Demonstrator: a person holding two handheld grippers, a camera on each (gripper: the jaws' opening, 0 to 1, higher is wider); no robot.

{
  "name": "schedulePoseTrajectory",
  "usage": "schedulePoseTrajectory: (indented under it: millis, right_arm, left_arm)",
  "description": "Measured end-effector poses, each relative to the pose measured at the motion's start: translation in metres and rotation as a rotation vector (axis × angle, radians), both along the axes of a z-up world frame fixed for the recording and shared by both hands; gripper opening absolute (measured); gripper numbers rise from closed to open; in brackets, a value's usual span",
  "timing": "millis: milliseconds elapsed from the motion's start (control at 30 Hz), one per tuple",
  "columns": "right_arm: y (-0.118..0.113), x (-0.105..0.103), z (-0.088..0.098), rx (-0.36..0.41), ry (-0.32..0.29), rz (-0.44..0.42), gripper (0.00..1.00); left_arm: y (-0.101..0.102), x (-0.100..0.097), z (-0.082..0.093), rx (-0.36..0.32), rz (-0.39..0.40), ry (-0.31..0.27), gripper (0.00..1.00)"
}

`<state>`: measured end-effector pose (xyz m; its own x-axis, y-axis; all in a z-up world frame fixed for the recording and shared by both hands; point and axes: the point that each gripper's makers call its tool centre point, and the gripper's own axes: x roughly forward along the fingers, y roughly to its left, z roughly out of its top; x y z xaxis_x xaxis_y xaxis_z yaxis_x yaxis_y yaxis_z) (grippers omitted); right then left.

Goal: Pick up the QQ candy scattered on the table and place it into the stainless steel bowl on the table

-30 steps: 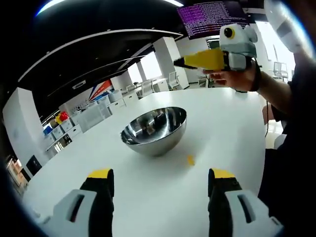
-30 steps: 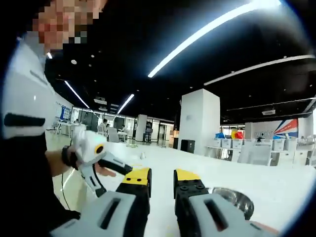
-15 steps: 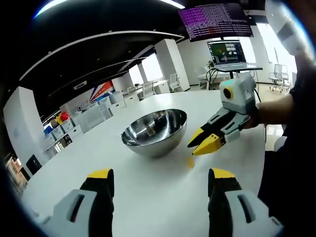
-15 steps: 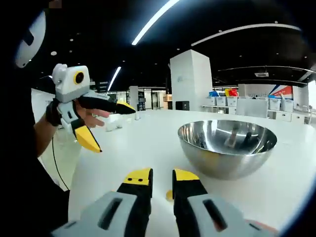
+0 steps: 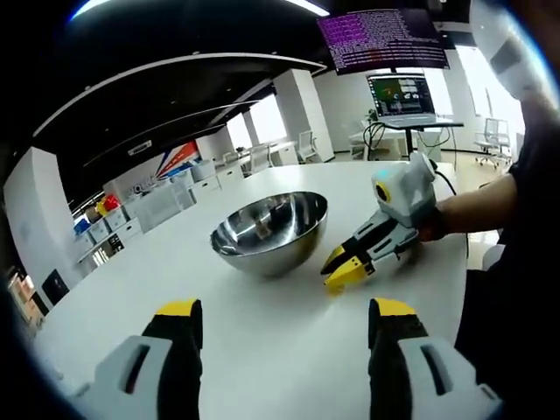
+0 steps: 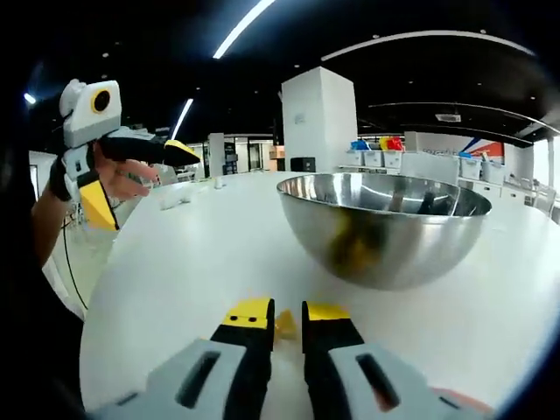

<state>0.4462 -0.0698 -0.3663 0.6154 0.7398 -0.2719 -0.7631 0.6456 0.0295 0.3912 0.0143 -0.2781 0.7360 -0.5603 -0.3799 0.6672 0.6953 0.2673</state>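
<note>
A stainless steel bowl [image 5: 267, 229] stands upright on the white table [image 5: 262, 359]. In the left gripper view my left gripper [image 5: 286, 315] is wide open above the table, nothing between its jaws. The right gripper [image 5: 335, 276] comes in from the right, tips down on the table beside the bowl. In the right gripper view my right gripper [image 6: 287, 312] has its jaws drawn close, with a small yellow QQ candy [image 6: 285, 326] pinched between them on the table [image 6: 175, 262]. The bowl [image 6: 385, 227] rises just beyond. The left gripper [image 6: 153, 192] hangs open at upper left.
The person's arm [image 5: 477, 206] reaches in along the table's right edge. A laptop on a stand [image 5: 402, 92] and a large screen [image 5: 381, 35] lie beyond the table. A white pillar [image 6: 322, 122] and shelves with coloured bins [image 6: 385, 149] stand far behind.
The right gripper has dropped to the table and moved closer to the bowl, its jaws now closed around the candy. The left gripper is still open and barely moved.
</note>
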Motion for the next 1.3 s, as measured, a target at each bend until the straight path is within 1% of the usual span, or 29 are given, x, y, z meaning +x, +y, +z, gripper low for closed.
schedulePoseTrajectory:
  millis: [200,300,367,533,667,767,933,1000,1067,1133,1167,1200,1267,1300]
  right_arm:
    - [0.001,0.000,-0.003,0.007,0.022,0.001,0.12]
    - [0.002,0.000,-0.006,0.023,0.065,-0.002,0.10]
    - [0.003,-0.001,-0.007,0.032,0.082,0.001,0.09]
    - [0.004,-0.001,-0.008,0.028,0.077,0.004,0.07]
    - [0.003,-0.001,-0.008,0.017,0.060,0.011,0.05]
    - [0.003,-0.003,-0.007,0.001,0.026,0.015,0.05]
    - [0.001,-0.003,-0.003,-0.023,-0.014,0.015,0.04]
    - [-0.001,-0.004,0.002,-0.015,-0.020,0.015,0.04]
    - [0.000,-0.009,0.013,0.036,-0.018,0.027,0.04]
    - [-0.002,-0.013,0.019,0.037,-0.016,0.030,0.04]
    - [-0.003,-0.015,0.024,0.035,-0.026,0.030,0.04]
    - [-0.005,-0.018,0.035,0.044,-0.046,0.033,0.04]
    - [-0.006,-0.023,0.053,0.076,-0.066,0.041,0.04]
    - [-0.006,-0.025,0.065,0.099,-0.082,0.043,0.04]
  left_arm:
    - [0.000,0.001,0.000,-0.001,0.000,-0.003,0.77]
    - [0.000,0.001,0.000,0.001,0.000,-0.002,0.77]
    - [0.000,0.001,0.000,0.003,-0.001,-0.002,0.77]
    - [0.000,0.001,-0.001,0.003,0.003,-0.001,0.77]
    - [0.000,0.001,-0.002,0.008,0.005,0.000,0.77]
    - [0.000,0.000,-0.001,0.007,0.004,-0.001,0.77]
    - [0.001,0.001,0.002,0.007,0.008,-0.008,0.77]
    - [0.001,0.001,0.002,0.008,0.008,-0.008,0.77]
    - [0.000,0.000,0.002,0.008,0.006,-0.009,0.77]
    - [0.001,0.000,0.002,0.009,0.009,-0.008,0.77]
    - [0.001,0.000,0.002,0.010,0.009,-0.009,0.77]
    - [0.001,0.000,0.002,0.010,0.010,-0.010,0.77]
    - [0.002,0.001,0.003,0.008,0.012,-0.012,0.77]
    - [0.002,0.001,0.004,0.008,0.012,-0.013,0.77]
